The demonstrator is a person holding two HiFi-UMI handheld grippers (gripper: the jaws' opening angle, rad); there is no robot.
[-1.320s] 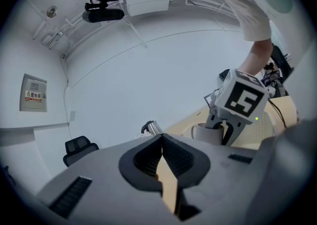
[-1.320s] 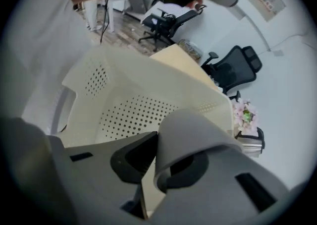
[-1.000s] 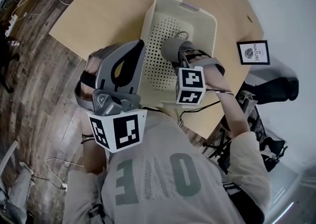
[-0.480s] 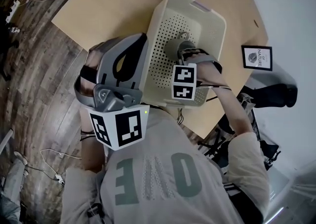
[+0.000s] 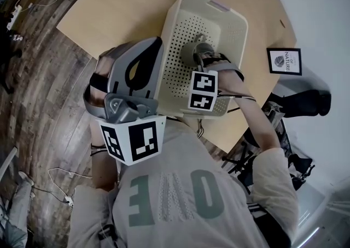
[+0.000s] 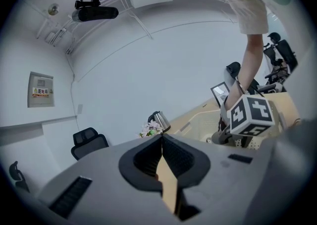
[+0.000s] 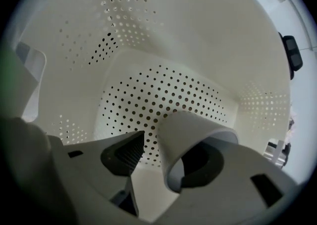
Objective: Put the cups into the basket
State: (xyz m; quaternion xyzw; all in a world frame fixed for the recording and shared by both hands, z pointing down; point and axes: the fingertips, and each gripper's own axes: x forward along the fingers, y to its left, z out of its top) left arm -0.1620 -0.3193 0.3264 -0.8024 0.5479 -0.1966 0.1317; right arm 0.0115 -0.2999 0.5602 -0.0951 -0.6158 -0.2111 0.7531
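Note:
A grey cup (image 5: 190,53) with a handle sits inside the cream perforated basket (image 5: 210,5) on the wooden table (image 5: 120,6). My right gripper (image 5: 203,57) reaches down into the basket at the cup. In the right gripper view its jaws are opening. The cup (image 7: 190,130) lies between them on its side, leaning on the right jaw, with a clear gap to the left jaw. The right gripper (image 7: 173,144) hovers just over the basket floor (image 7: 163,90). My left gripper (image 5: 153,45) is held at the basket's left side, shut with nothing in it.
A framed picture (image 5: 284,60) stands on the table right of the basket. In the left gripper view, a kettle (image 6: 159,119) and a small bunch of flowers (image 6: 148,129) sit on the table's far side, with an office chair (image 6: 89,140) beyond.
The right gripper with the cup has shifted a little inside the basket and settled lower. The left gripper has stayed beside the basket.

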